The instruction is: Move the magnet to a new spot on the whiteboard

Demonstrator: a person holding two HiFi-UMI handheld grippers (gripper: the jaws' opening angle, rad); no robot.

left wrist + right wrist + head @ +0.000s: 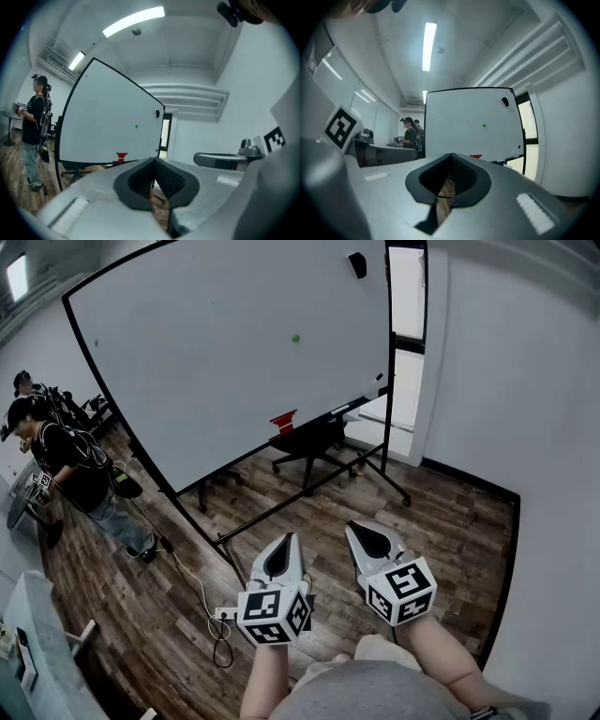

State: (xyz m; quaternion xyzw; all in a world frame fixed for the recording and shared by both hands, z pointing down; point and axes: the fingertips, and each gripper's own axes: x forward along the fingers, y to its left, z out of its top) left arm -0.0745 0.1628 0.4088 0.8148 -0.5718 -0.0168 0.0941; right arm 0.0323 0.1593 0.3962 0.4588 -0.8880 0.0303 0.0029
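A small green magnet (295, 337) sticks to the large whiteboard (216, 362) on its black wheeled stand, well ahead of me. It also shows as a green dot, the magnet (136, 125), in the left gripper view, and as the magnet (483, 125) in the right gripper view. Both grippers are held low in front of my body, far short of the board. My left gripper (284, 542) has its jaws together with nothing between them. My right gripper (357, 532) is likewise shut and empty.
A red eraser (283, 420) sits on the board's tray, with a marker (339, 411) further right. A black office chair (309, 442) stands behind the board. A person (66, 465) stands at the left. A cable and power strip (223, 615) lie on the wooden floor.
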